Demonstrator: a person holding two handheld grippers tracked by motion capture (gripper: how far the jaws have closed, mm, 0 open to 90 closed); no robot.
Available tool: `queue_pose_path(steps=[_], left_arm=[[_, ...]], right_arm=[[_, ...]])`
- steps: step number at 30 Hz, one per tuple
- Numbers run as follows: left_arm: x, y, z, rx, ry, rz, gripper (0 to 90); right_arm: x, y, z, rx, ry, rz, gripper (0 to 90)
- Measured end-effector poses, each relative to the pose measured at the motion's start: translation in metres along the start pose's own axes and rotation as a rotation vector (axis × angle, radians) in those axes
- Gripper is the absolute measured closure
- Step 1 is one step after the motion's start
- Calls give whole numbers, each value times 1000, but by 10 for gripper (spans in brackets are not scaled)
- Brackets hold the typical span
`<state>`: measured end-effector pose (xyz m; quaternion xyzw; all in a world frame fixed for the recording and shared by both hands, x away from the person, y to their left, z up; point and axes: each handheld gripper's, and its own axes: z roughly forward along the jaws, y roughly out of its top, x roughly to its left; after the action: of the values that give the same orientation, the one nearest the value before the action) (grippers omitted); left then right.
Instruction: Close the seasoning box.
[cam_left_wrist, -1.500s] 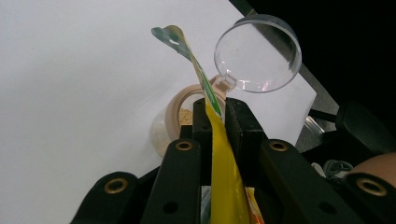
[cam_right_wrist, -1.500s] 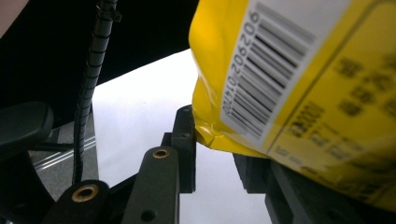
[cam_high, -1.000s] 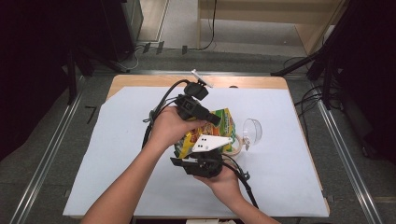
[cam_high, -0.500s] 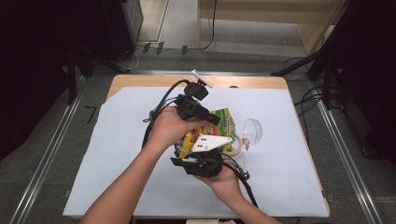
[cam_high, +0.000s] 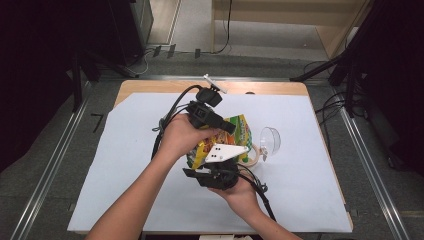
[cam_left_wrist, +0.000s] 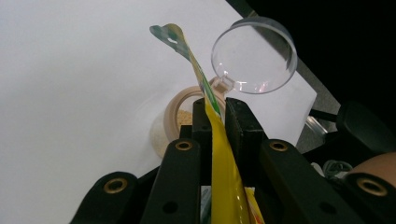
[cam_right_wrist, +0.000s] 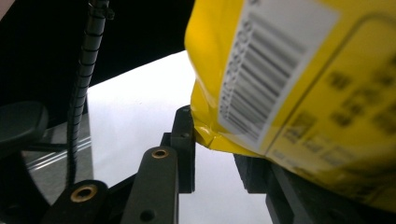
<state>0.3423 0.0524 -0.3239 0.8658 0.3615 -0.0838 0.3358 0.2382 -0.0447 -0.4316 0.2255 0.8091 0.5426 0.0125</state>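
Note:
A yellow and green snack bag (cam_high: 239, 131) is held above the middle of the white sheet. My left gripper (cam_high: 227, 127) is shut on the bag's thin upper edge (cam_left_wrist: 215, 121), which runs up between its jaws. My right gripper (cam_high: 219, 167) comes from below, its jaws narrowed around the bag's lower corner (cam_right_wrist: 208, 137), and the barcode side (cam_right_wrist: 271, 70) lies over its right jaw. Just past the bag stands a small beige container (cam_left_wrist: 180, 109) with pale grains inside. Its clear hinged lid (cam_left_wrist: 254, 56) stands open.
A white sheet (cam_high: 125, 165) covers most of the wooden table (cam_high: 150, 87). The container's lid (cam_high: 270, 140) is on the bag's right in the high view. Black cables (cam_high: 162, 127) trail from both grippers. Metal floor rails run along both sides of the table.

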Motion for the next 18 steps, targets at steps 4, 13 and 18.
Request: queue_pose_path(steps=[4,13,18], left_arm=[[-1,0,0,-5,-1,2,830],[0,0,0,-1,-2,0,830],[1,-1,0,-2,-3,-1,830]], right_arm=[[1,-1,0,-10,-8,3,723],[1,-1,0,-11,-5,2,723],[1,-1,0,-4,-1,1,723]])
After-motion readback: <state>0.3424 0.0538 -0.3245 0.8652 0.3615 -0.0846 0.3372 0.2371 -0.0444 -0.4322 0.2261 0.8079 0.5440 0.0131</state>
